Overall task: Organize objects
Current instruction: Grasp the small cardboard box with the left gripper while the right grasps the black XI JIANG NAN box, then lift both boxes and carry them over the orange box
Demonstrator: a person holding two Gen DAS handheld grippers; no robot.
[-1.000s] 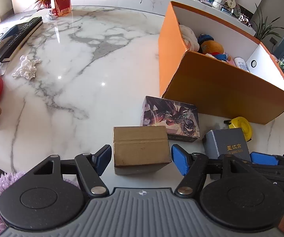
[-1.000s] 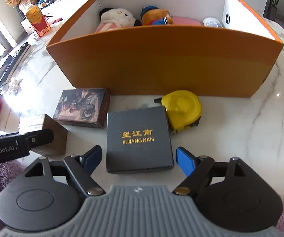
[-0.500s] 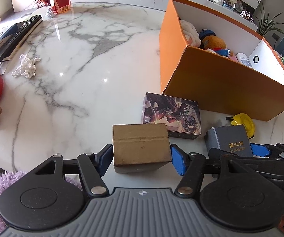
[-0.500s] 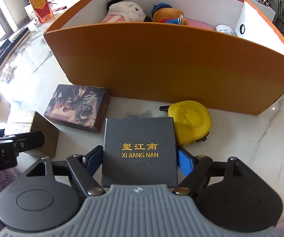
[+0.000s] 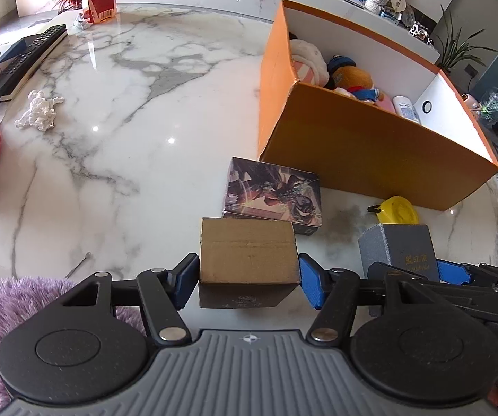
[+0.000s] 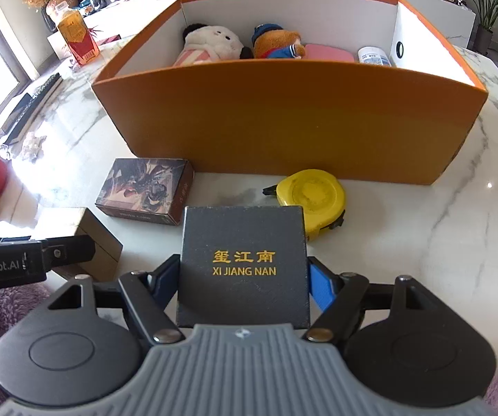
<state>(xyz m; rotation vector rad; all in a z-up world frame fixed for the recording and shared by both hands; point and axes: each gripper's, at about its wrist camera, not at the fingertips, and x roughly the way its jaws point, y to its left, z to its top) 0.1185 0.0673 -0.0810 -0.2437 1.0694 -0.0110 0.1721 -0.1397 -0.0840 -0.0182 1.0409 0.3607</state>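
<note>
Sunlit white marble table (image 5: pixel 117 111); potted plant (image 6: pixel 488 7) behind.

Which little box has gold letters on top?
The dark grey square box, held in the right tool. The plain brown cardboard box and the picture-covered box have no gold letters.

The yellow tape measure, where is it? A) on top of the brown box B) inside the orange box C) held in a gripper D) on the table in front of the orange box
D: the yellow tape measure lies on the table just in front of the orange box, behind the dark box that the right gripper holds.
</note>
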